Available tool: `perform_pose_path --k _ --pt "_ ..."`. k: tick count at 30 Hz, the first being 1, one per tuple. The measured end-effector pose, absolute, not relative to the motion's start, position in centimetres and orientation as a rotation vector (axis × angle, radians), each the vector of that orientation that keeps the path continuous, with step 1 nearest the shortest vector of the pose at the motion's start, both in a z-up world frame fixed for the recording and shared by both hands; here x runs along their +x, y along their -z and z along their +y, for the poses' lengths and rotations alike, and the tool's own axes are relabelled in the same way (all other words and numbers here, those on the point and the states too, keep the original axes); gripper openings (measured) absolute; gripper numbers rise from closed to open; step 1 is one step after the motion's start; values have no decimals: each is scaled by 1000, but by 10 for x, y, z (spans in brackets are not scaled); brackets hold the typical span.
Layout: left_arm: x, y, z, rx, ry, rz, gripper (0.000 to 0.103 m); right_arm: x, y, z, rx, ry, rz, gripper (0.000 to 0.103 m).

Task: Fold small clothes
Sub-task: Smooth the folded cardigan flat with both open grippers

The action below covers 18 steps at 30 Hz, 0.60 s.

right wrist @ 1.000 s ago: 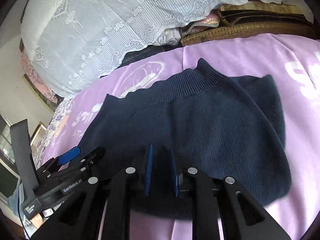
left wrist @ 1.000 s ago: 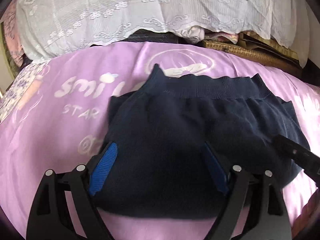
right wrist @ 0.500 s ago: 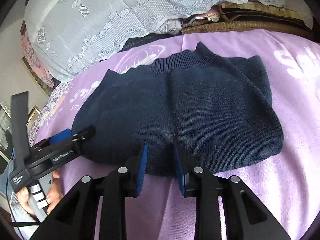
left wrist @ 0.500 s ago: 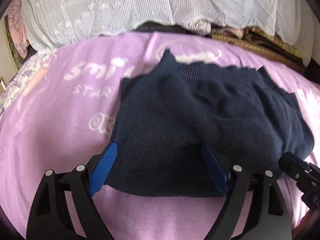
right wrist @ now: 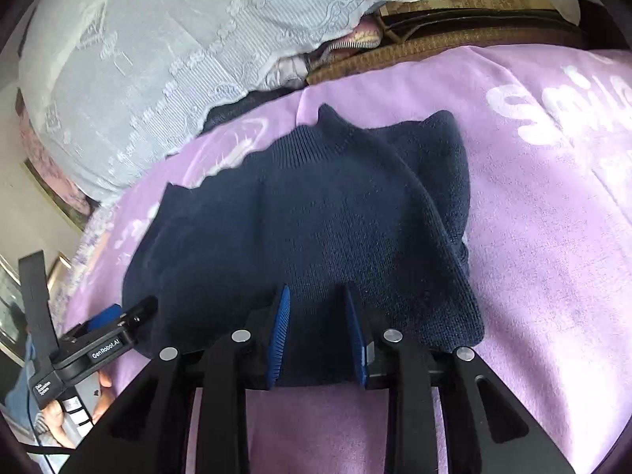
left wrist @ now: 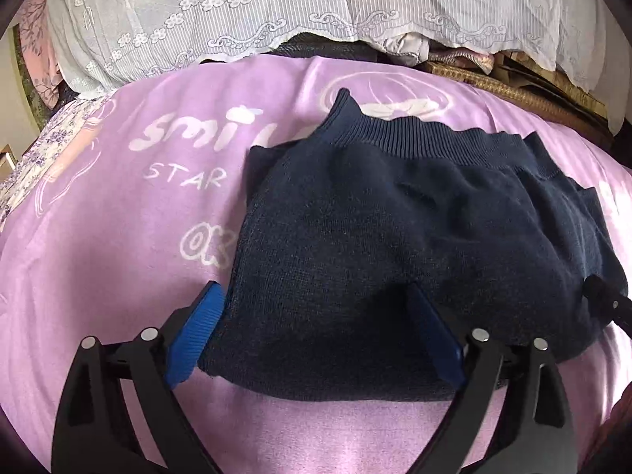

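Left wrist view: purple bedspread (left wrist: 118,237) printed in white with "smi…" (rest hidden behind the garment), "STAR" beneath it, and a small swirl doodle. Folded navy knit garment (left wrist: 395,229) lies flat on the spread, ribbed band at the far edge. Left gripper (left wrist: 316,316) points down at the garment's near edge, jaws spread wide and just been opening. One blue pad sits just off the garment's left edge, the other over the knit, so the near-left corner is between them, not pinched. Tip of the right gripper (left wrist: 604,304) shows at the right edge, over the garment's near-right part. White lace cloth (left wrist: 276,12) and a woven mat (left wrist: 493,83) lie beyond the spread.

Right wrist view: spread reads "smil…" at far right, cut off by the frame. Left gripper's body reads "GenRobot.AI"; a second label below is too small to read. A hand (right wrist: 55,414) holds its handle at lower left. Right gripper (right wrist: 318,316) is angled down over the garment's near edge, pads narrowly apart, knit showing in the gap; I cannot tell whether they pinch it. No containers.
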<state>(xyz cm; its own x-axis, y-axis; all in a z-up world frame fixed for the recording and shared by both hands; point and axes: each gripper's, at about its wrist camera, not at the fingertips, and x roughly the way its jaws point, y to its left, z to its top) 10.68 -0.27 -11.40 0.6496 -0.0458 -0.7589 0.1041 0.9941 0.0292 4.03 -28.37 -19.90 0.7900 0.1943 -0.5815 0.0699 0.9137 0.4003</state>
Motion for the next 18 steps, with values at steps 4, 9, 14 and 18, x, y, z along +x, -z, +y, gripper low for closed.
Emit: perform_pose_path --k 4,9,14,18 --pt "104 112 -3 81 77 846 91 36 195 -282 417 -53 644 30" --pt "101 105 -1 73 75 818 91 25 178 -280 399 -33 568 38" --pt "95 93 2 53 75 768 91 25 176 -275 394 -50 568 43" --pt "93 89 -1 59 85 757 91 22 170 -263 338 -55 545 51"
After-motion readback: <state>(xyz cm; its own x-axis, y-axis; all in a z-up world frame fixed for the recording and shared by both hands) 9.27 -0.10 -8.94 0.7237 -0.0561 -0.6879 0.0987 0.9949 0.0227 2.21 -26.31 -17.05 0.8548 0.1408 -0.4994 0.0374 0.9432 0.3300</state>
